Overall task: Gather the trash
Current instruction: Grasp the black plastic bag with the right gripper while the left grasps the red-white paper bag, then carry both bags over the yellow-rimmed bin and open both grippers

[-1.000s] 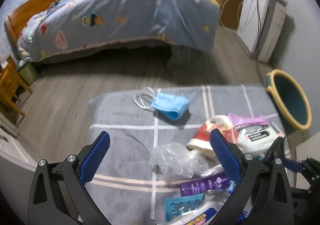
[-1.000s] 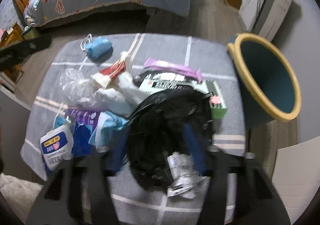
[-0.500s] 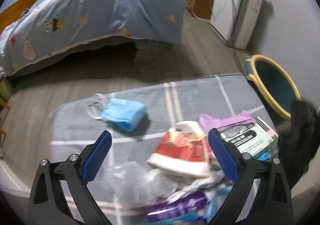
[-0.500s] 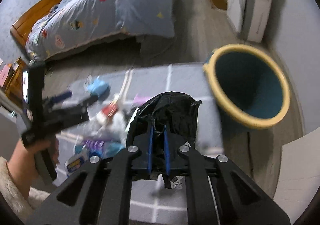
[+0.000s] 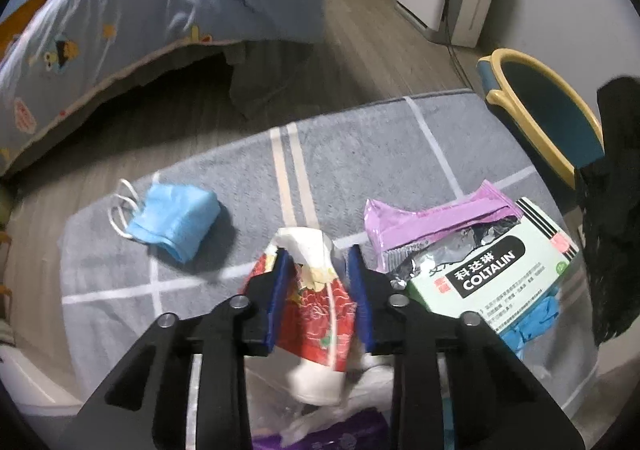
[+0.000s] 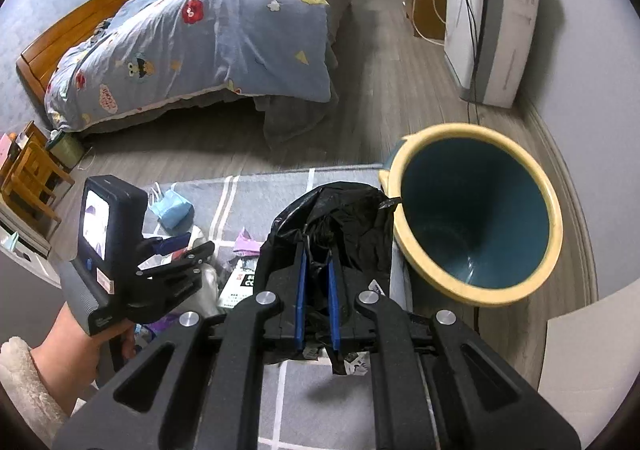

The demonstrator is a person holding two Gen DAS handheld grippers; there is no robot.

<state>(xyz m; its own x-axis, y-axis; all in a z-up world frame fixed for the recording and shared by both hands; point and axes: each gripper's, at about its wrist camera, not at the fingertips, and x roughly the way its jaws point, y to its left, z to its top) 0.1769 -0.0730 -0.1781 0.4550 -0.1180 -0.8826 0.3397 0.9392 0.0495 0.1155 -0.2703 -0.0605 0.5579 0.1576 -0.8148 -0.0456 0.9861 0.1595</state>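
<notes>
My left gripper [image 5: 318, 256] is shut on a crushed red-and-white paper cup [image 5: 316, 314] on the grey rug [image 5: 360, 154]. Around it lie a blue face mask [image 5: 172, 222], a purple wrapper [image 5: 432, 218] and a green-white Coltalin box [image 5: 492, 282]. My right gripper [image 6: 316, 266] is shut on a black trash bag [image 6: 344, 218] and holds it up beside the blue bin with a yellow rim [image 6: 476, 214]. The bag [image 5: 616, 210] and bin [image 5: 548, 122] also show at the right of the left wrist view. The left gripper [image 6: 180, 250] shows in the right wrist view.
A bed with a blue quilt [image 6: 216, 30] stands behind the rug. A white appliance with cables [image 6: 492, 18] stands by the right wall. Wooden furniture [image 6: 28, 170] sits at the far left. More wrappers [image 5: 332, 434] lie at the rug's near edge.
My left gripper moved right and forward and closed on the paper cup. My right gripper lifted the black bag off the rug and brought it up beside the bin.
</notes>
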